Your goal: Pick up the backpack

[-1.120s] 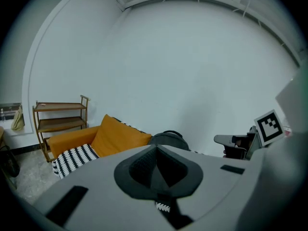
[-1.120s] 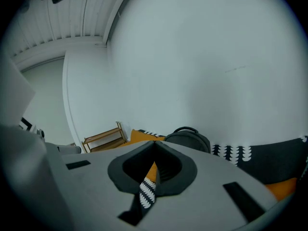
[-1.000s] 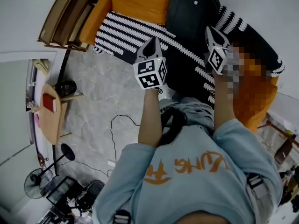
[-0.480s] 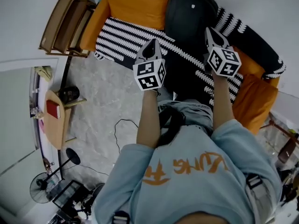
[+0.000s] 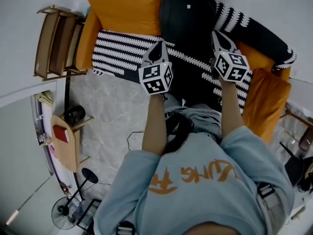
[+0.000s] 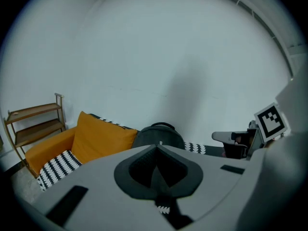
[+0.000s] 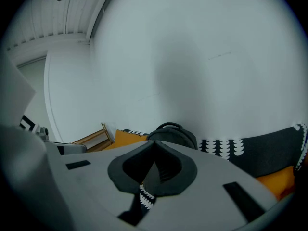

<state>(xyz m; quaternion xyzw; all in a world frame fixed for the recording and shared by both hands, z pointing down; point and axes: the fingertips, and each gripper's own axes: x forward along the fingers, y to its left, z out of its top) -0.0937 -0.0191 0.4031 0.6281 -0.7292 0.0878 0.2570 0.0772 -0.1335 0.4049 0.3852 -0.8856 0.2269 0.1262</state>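
The backpack (image 5: 188, 18) is black and stands upright on the sofa (image 5: 117, 53), leaning against the back rest, with its top handle arched up – the left gripper view (image 6: 159, 134) and the right gripper view (image 7: 173, 133) both show it ahead of the jaws, with a plain pale wall (image 6: 168, 57) behind it. An orange cushion (image 5: 124, 11) sits just beside it on one side; the sofa's black-and-white patterned cover runs along the other.

The left hand-held gripper (image 5: 160, 45) is fully closed, its jaws meeting in a point (image 6: 156, 147) with nothing between them. It hovers over the sofa seat in front of the backpack, apart from it. The right hand-held gripper (image 5: 215, 34) is closed the same way and empty (image 7: 155, 143); in the head view it lies near the backpack's right edge, and its own view shows the backpack a little beyond its tips, not touched. Both point at the backpack from either side, each held out on an outstretched arm.

A second orange cushion (image 5: 266, 106) lies at the sofa's far right end. To the left of the sofa stands a wooden shelf (image 5: 51, 40), and on the grey floor (image 5: 112, 106) a small wooden table (image 5: 68, 153) carries a red book (image 5: 61, 133). A fan (image 5: 63, 212) stands on the floor near the bottom left of the head view.
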